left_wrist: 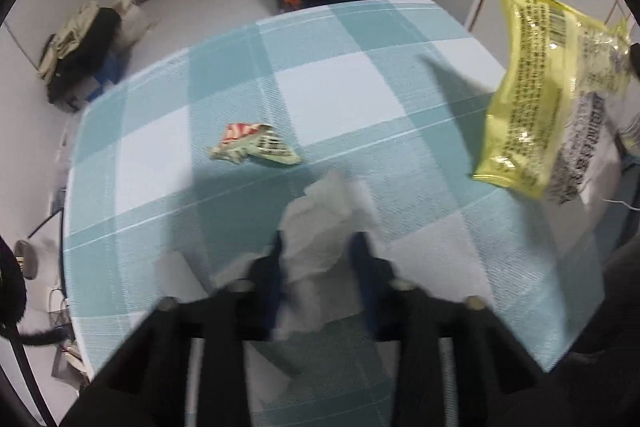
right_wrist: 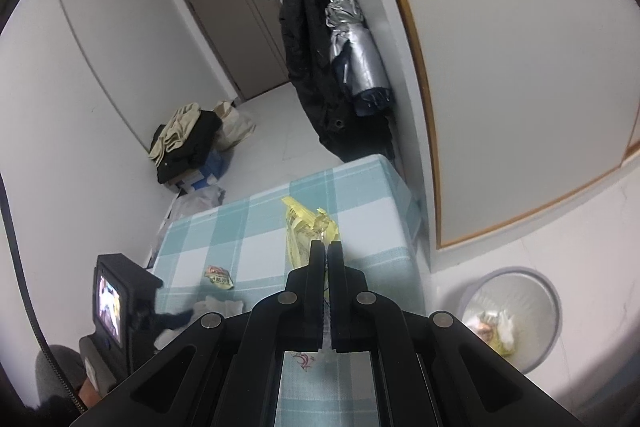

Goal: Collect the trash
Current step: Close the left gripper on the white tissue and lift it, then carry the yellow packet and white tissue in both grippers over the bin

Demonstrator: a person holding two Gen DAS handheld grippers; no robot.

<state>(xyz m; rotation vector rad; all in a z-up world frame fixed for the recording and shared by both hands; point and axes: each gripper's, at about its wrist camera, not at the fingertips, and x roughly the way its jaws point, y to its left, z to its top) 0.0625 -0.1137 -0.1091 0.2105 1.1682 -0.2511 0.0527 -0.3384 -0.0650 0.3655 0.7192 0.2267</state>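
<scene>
While a blue-and-white checked counter (left_wrist: 328,95) fills most of the left wrist frame, a grey trash bin (right_wrist: 510,315) with scraps inside sits on the floor at the lower right of the right wrist frame. At the right edge of the left frame a yellow wrapper (left_wrist: 536,95) hangs above the counter, pinched in the closed right tongs (right_wrist: 325,251). Low at centre, the left tongs (left_wrist: 320,251) are part-open around a crumpled white tissue (left_wrist: 320,223). Left of centre, a small red-and-white wrapper (left_wrist: 256,145) lies on the counter.
</scene>
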